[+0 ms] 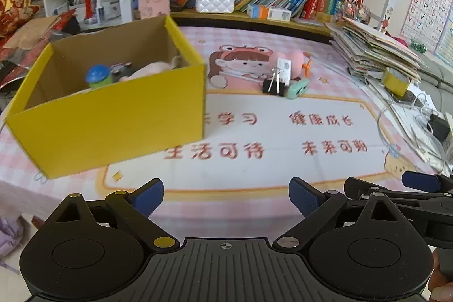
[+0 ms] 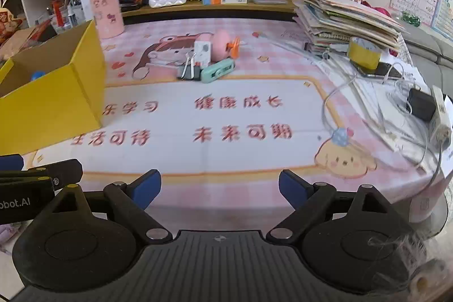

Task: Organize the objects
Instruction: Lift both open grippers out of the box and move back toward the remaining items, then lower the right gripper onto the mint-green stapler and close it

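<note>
Both grippers hover low over the near edge of the surface (image 2: 226,115), which is covered by a pink checked cartoon mat. The left gripper (image 1: 226,200) has its blue pads spread wide with nothing between them. The right gripper (image 2: 220,188) also stands wide apart and empty, with only bare mat between its pads. In the left wrist view the right gripper shows at 4 o'clock, side by side with the left one.

The yellow cardboard box (image 1: 113,115) sits open-topped at 10 o'clock in the left wrist view, and at 9 o'clock in the right wrist view. Inside it lie a blue-capped green toy (image 1: 98,77), a small dark item and a pale pink soft thing (image 1: 154,67).

The loose objects cluster at 12 o'clock in the right wrist view, well apart from both grippers: a black binder clip (image 2: 188,70) with its silver handles up, a mint-green stapler-like case (image 2: 218,70) just beside it, a white charger plug (image 2: 202,50) behind them, and a pink handheld fan (image 2: 223,44) with an orange blade.

A stack of books and papers (image 2: 345,21) sits at 2 o'clock, with cables and a black adapter (image 2: 420,104) at 3 o'clock.
</note>
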Demonstrator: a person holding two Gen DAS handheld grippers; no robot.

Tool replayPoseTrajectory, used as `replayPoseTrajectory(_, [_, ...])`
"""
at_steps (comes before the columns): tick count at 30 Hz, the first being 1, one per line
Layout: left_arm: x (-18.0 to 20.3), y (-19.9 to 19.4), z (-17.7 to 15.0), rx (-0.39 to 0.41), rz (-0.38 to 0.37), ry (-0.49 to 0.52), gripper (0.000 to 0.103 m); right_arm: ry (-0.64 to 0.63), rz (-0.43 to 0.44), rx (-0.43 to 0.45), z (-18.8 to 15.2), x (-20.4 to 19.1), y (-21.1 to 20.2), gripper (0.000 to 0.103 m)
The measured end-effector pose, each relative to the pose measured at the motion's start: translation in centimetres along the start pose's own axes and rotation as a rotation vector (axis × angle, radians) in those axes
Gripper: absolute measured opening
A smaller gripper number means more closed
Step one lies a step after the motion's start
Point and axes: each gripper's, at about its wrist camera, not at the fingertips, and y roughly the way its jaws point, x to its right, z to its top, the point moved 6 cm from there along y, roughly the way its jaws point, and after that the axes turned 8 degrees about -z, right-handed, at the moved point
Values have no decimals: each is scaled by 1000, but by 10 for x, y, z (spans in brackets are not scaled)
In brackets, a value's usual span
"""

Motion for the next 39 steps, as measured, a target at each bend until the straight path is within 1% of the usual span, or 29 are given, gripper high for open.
replayPoseTrajectory(12, [26,49,34,-11,20,-40,97,-48,21,-18,43,28,50,91])
replayPoseTrajectory(20, [43,83,55,-24,41,-59,97,-52,51,-29,69,47,87,90])
replayPoseTrajectory(27, [60,97,78,18,61,-36,95,-41,91,-2,93,60,110,88])
replayPoseTrajectory(34, [60,102,98,66,117,-51,95,-111,169,45,110,51,133,88])
replayPoseTrajectory(39, [56,100,112,101,160,-53,96,-190,244,82,125,29,157,89])
